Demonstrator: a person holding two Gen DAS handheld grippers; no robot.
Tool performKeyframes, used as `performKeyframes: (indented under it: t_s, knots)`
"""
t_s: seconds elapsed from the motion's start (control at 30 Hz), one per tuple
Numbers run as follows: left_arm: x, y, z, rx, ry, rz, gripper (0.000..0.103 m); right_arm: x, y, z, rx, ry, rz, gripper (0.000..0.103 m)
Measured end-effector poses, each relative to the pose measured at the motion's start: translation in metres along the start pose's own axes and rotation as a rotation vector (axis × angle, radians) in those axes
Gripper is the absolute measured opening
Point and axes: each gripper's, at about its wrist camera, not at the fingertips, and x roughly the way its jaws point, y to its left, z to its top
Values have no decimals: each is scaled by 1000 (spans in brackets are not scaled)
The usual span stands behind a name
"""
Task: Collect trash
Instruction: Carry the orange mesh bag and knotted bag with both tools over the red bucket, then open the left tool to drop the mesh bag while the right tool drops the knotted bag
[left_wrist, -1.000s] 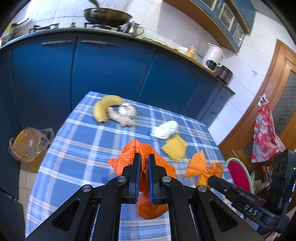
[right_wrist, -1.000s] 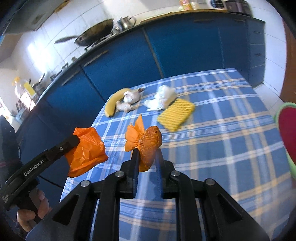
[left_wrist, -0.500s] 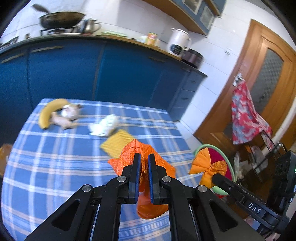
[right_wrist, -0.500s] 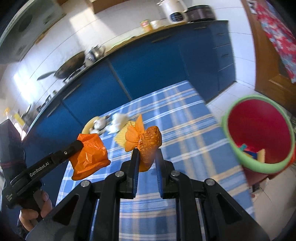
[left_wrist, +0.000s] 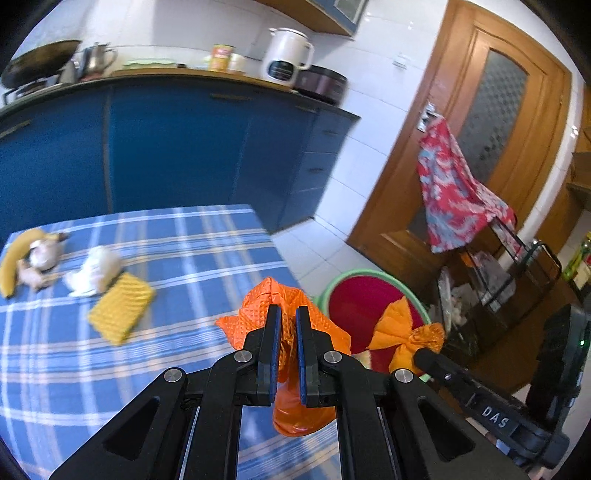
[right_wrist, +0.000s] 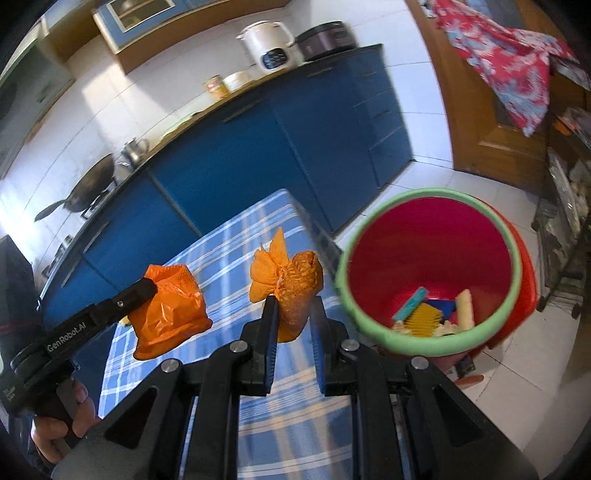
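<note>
The orange plastic bag (left_wrist: 284, 332) hangs crumpled above the near edge of the table (left_wrist: 192, 251), clenched between the jaws of the left gripper (left_wrist: 287, 314), while the tied orange bundle (right_wrist: 295, 291) is pinched in the right gripper (right_wrist: 293, 306) just beside the red bin (right_wrist: 428, 236) with its green rim, which stands on the tiled floor off the table's corner. Already in the bin lie a yellow mesh piece, a teal strip and a pale stick-like item. Left on the blue checked cloth are a yellow foam net (left_wrist: 122, 306), a crumpled white tissue (left_wrist: 94, 273), a banana (left_wrist: 14, 258) and a pale lump beside it that is too blurred to identify. Blue cabinets (left_wrist: 177, 147) back the table, with a white kettle (left_wrist: 286, 55), a dark cooker and a tin on the counter; a patterned red cloth (left_wrist: 454, 192) hangs by the wooden door. Both grippers point forward and downward, side by side, and a person's hand (right_wrist: 59, 421) wraps the left gripper's handle. That gripper's arm reads "GenRobot.AI"; the right one's reads "DAS".
</note>
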Motion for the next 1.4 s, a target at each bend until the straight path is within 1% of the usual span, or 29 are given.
performKeyframes:
  t_s: [0.2, 0.4, 0.43, 0.47, 0.6, 0.63, 0.7, 0.73, 0.77, 0.87, 1.0, 1.03, 1.13, 1.2, 1.27, 1.4]
  knots:
    - [37, -36, 9, 48, 41, -44, 8, 3, -41, 10, 60, -8, -47, 19]
    - [80, -67, 4, 86, 109, -84, 8, 9, -85, 14, 113, -7, -114, 19]
    - [85, -71, 2, 90, 119, -87, 8, 13, -99, 15, 132, 2, -128, 19]
    - [93, -75, 1, 96, 132, -92, 8, 13, -99, 15, 132, 2, -128, 19]
    - [115, -87, -4, 111, 166, -101, 8, 20, -119, 16, 159, 19, -145, 20]
    - [121, -90, -6, 115, 177, -107, 8, 25, -130, 15, 176, 25, -152, 20]
    - [130, -93, -9, 120, 197, -113, 8, 27, -133, 15, 184, 27, -154, 22]
    - [133, -94, -10, 119, 204, -115, 8, 32, -142, 14, 204, 34, -157, 24]
    - [135, -95, -12, 114, 209, -120, 8, 32, -142, 14, 204, 34, -157, 24]
    - [140, -97, -15, 111, 222, -126, 13, 36, -151, 13, 224, 39, -155, 25]
    - [141, -98, -17, 113, 223, -109, 31, 39, -157, 12, 233, 38, -154, 26]
    - [141, -98, -16, 113, 222, -106, 32, 40, -157, 12, 235, 38, -153, 27]
    - [138, -98, -16, 119, 218, -97, 32, 39, -158, 12, 241, 34, -152, 35]
    - [136, -97, -16, 124, 214, -86, 33, 38, -157, 11, 244, 29, -151, 38]
    - [132, -94, -15, 126, 207, -67, 33, 37, -157, 11, 249, 26, -152, 44]
    - [123, -85, -13, 122, 194, -50, 33, 34, -153, 10, 248, 21, -152, 45]
